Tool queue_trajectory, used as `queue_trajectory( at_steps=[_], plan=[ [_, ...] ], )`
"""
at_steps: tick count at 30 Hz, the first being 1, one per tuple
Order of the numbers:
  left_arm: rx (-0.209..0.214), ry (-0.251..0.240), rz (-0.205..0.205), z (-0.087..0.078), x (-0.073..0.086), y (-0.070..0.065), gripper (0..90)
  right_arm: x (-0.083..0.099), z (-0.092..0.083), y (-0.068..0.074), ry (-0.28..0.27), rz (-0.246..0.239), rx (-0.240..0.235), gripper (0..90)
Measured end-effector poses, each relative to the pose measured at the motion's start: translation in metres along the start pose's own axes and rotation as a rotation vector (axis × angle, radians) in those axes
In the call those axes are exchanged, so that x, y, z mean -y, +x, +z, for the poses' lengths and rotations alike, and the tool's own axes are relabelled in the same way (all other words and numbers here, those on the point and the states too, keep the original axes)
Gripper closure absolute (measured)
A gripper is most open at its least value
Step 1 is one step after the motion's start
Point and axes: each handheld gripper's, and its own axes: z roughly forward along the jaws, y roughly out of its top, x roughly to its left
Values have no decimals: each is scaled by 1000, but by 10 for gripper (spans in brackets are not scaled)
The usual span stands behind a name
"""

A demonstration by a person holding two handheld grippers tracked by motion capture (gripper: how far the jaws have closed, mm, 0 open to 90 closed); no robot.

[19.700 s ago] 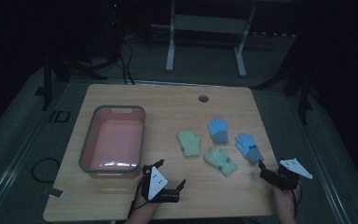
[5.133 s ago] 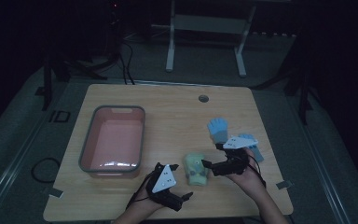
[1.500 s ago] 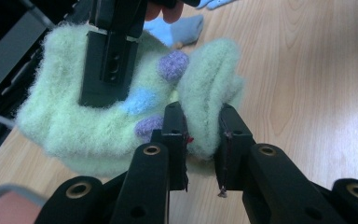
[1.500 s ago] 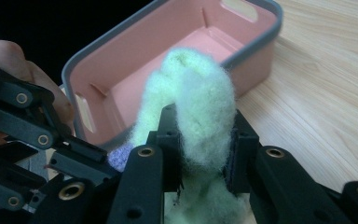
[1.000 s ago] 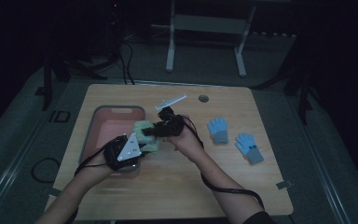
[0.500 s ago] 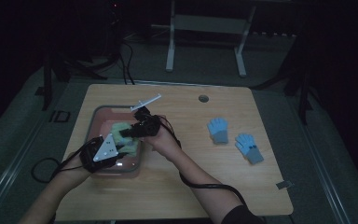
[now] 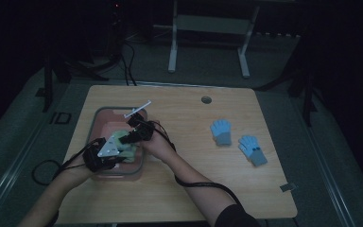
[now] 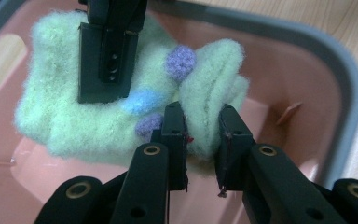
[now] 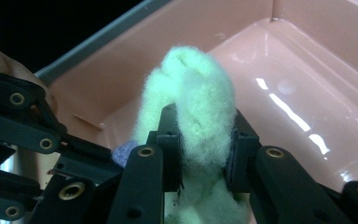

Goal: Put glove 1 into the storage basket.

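Note:
A fuzzy pale green glove [image 7: 122, 142] with purple and blue dots [image 8: 65, 112] hangs low inside the pink bin [image 7: 105, 113]. My left gripper [image 8: 201, 140] is shut on a fold at its edge, at the bin's near end [image 7: 116, 153]. My right gripper [image 9: 204, 149] is shut on another thick fold of green glove [image 9: 196, 88], just beyond the left one [image 7: 130, 135]. In the left gripper view, the right gripper's black jaw lies across the top of the glove. Whether this is one glove or two bunched together I cannot tell.
Two blue gloves [image 7: 221, 131] [image 7: 253, 150] lie flat on the right half of the wooden table [image 7: 184, 189]. A round grommet [image 7: 206, 100] sits near the far edge. The bin's grey rim [image 8: 349, 88] and pink walls [image 9: 242, 18] closely surround both grippers.
Both grippers have carried the green glove leftward from beside the bin to over it, then lower into it. The blue gloves have not moved.

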Motion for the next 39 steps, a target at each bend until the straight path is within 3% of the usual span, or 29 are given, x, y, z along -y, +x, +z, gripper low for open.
queue_trajectory(
  at_steps=[2, 5, 8, 14, 18, 21, 23, 25, 29, 32, 39],
  plan=[
    [6, 18, 4, 2, -2, 2, 767, -1, 3, 0, 9, -10, 15, 696],
    [28, 62, 9, 8, -5, 5, 766, -2, 4, -1, 20, -6, 36, 572],
    [43, 109, 15, 15, -7, 8, 764, -1, 3, -3, 35, 8, 38, 507],
    [67, 143, 15, 20, -10, 9, 749, 4, -3, -6, 9, 9, 45, 443],
    [71, 129, 6, 18, -10, 10, 692, 6, -11, -4, -18, 5, 42, 396],
    [81, 110, -40, 14, -10, 12, 591, 7, -19, -3, -38, -2, 42, 365],
    [45, 103, -58, 10, -11, 11, 471, 8, -25, -2, -55, -4, 40, 332],
    [25, 77, -82, 5, -12, 10, 430, 9, -33, -1, -68, -11, 18, 290],
    [28, 13, -134, -3, -18, 8, 250, 12, -47, 3, -82, -29, -16, 238],
    [16, -8, -156, -5, -24, 5, 172, 15, -56, 6, -87, -40, -22, 214],
    [34, -52, -168, -2, -40, -9, 139, 26, -76, 7, -95, -61, -16, 198]
  ],
)
